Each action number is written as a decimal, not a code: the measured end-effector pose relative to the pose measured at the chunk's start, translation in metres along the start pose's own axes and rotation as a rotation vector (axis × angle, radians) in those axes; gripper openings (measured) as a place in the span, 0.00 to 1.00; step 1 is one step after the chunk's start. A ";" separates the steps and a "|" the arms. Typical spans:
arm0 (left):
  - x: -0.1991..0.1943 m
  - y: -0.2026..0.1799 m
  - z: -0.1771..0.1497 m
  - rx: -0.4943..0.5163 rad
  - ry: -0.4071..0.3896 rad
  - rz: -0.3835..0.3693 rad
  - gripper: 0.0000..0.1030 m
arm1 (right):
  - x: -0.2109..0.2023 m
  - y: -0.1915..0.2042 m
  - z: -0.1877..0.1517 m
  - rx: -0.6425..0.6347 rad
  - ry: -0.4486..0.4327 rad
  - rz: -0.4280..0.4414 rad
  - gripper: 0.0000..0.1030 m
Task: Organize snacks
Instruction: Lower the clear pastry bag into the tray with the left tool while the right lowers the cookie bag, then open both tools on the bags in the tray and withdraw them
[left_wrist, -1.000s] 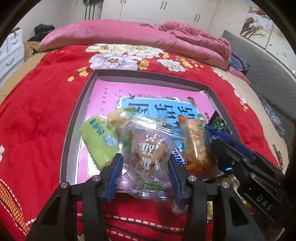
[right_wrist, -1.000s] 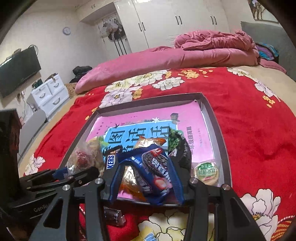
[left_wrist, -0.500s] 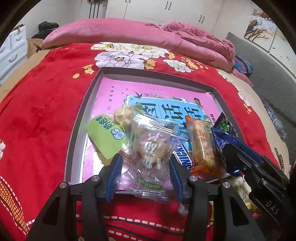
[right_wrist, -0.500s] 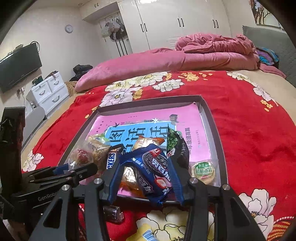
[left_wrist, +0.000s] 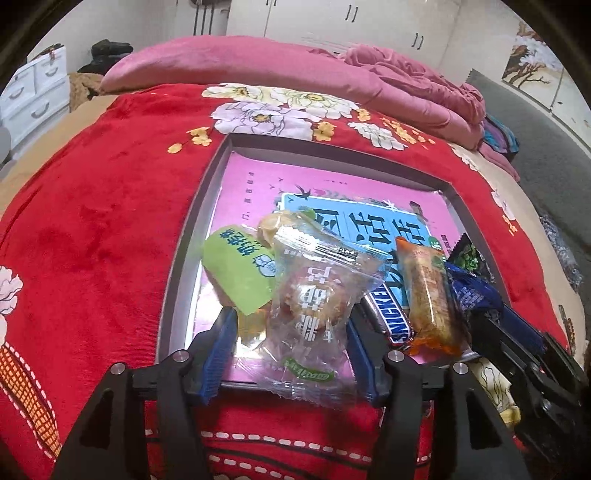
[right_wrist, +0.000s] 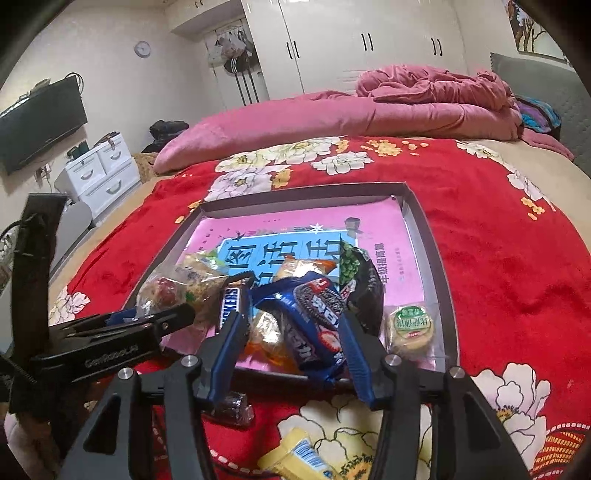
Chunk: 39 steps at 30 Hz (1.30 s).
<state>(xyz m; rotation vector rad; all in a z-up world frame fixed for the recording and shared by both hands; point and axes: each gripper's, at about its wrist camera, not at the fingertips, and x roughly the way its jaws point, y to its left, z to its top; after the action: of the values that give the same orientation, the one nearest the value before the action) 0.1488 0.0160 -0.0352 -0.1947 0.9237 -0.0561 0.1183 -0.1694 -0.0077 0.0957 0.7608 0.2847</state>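
Note:
A grey-rimmed tray (left_wrist: 177, 280) with a pink and blue printed sheet in it lies on a red flowered blanket. My left gripper (left_wrist: 290, 315) stands over the tray's near edge. Its jaws are opening around a clear packet of round biscuits (left_wrist: 310, 310), with a gap at the left pad. In the right wrist view my right gripper (right_wrist: 291, 316) is opening around a blue Oreo packet (right_wrist: 317, 314), which lies on other snacks in the tray (right_wrist: 439, 280). A green packet (left_wrist: 240, 273), a Snickers bar (left_wrist: 388, 310) and an orange packet (left_wrist: 428, 295) lie beside the clear packet.
A round green-lidded snack (right_wrist: 410, 325) and a dark pea packet (right_wrist: 354, 269) lie in the tray's right part. On the blanket before the tray lie a dark wrapped candy (right_wrist: 232, 406) and a yellow packet (right_wrist: 295, 458). Pink bedding is heaped behind.
Both pairs of jaws have widened. The clear packet and the Oreo packet are no longer squeezed and rest on the tray. Neither hand has shifted much.

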 end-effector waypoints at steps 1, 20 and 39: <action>0.000 0.000 0.000 -0.001 -0.001 0.001 0.59 | -0.003 0.000 0.000 0.000 -0.004 0.001 0.52; -0.014 0.006 0.000 -0.016 -0.048 0.001 0.73 | -0.023 -0.018 -0.001 0.042 -0.045 -0.049 0.60; -0.045 -0.005 -0.013 0.013 -0.080 -0.048 0.74 | -0.044 -0.036 -0.008 0.116 -0.042 -0.084 0.70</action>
<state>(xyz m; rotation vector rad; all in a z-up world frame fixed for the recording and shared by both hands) 0.1112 0.0152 -0.0066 -0.2054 0.8390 -0.0985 0.0904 -0.2164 0.0087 0.1782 0.7374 0.1587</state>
